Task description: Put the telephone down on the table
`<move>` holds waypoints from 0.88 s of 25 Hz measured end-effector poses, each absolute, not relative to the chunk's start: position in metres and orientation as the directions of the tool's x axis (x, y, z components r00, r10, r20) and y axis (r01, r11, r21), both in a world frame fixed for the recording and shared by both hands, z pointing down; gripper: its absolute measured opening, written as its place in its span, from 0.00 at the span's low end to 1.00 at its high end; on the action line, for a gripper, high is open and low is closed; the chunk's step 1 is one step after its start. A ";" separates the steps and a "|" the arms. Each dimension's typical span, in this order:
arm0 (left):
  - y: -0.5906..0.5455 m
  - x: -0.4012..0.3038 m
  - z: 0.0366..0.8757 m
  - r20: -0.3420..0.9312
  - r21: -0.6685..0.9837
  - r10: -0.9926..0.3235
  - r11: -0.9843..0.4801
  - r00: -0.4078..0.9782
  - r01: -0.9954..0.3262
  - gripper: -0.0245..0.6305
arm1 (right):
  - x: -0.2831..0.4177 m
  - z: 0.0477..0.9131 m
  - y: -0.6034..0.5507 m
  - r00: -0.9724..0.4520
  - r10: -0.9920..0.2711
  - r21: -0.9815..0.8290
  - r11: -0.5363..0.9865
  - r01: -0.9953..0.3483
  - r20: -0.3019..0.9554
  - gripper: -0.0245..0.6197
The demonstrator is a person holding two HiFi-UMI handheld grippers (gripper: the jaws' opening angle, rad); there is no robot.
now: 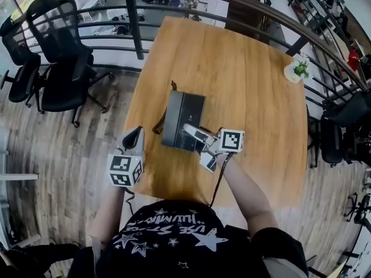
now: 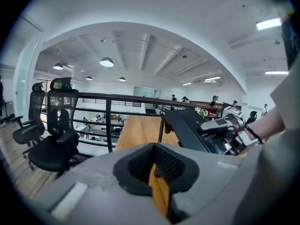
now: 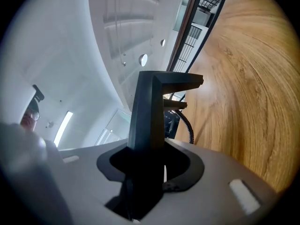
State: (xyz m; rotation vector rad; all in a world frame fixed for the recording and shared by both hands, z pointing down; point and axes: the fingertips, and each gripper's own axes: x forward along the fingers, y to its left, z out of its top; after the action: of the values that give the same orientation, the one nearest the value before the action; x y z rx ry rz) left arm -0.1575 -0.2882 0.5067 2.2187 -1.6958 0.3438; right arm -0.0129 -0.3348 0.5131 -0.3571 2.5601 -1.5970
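Observation:
A black desk telephone [image 1: 182,119] is over the near middle of the wooden table [image 1: 243,80]. My right gripper [image 1: 191,132] is shut on its near edge, and the right gripper view shows the dark body [image 3: 147,111] rising out from between the jaws. From the left gripper view the telephone [image 2: 190,128] looks tilted, with its coiled cord [image 2: 161,125] hanging from the far end. I cannot tell whether it touches the tabletop. My left gripper [image 1: 135,135] hovers at the table's left edge, beside the telephone, shut with nothing in it [image 2: 157,168].
A small potted plant [image 1: 298,69] stands at the table's far right corner. A dark metal railing [image 1: 139,22] curves behind the table. Black office chairs [image 1: 64,68] stand on the wood floor to the left, and another chair [image 1: 342,132] to the right.

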 end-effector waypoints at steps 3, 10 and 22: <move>-0.297 -0.156 0.513 0.393 0.119 -0.882 -0.229 0.258 -0.966 0.04 | -0.014 0.523 -0.345 -0.968 -0.247 -0.898 0.415 -0.146 0.044 0.29; -0.311 -0.151 0.525 0.422 0.124 -0.871 -0.219 0.251 -0.968 0.04 | -0.015 0.542 -0.357 -0.969 -0.238 -0.908 0.385 -0.165 0.075 0.29; -0.314 -0.146 0.542 0.462 0.132 -0.852 -0.209 0.247 -0.969 0.04 | -0.007 0.572 -0.359 -0.960 -0.240 -0.919 0.326 -0.220 0.145 0.29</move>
State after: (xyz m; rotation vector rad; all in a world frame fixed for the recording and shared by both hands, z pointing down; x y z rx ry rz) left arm -0.1464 -0.3140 0.5418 2.1343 -1.6659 0.4073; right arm -0.0070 -0.3595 0.5716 -0.4410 2.5441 -1.7586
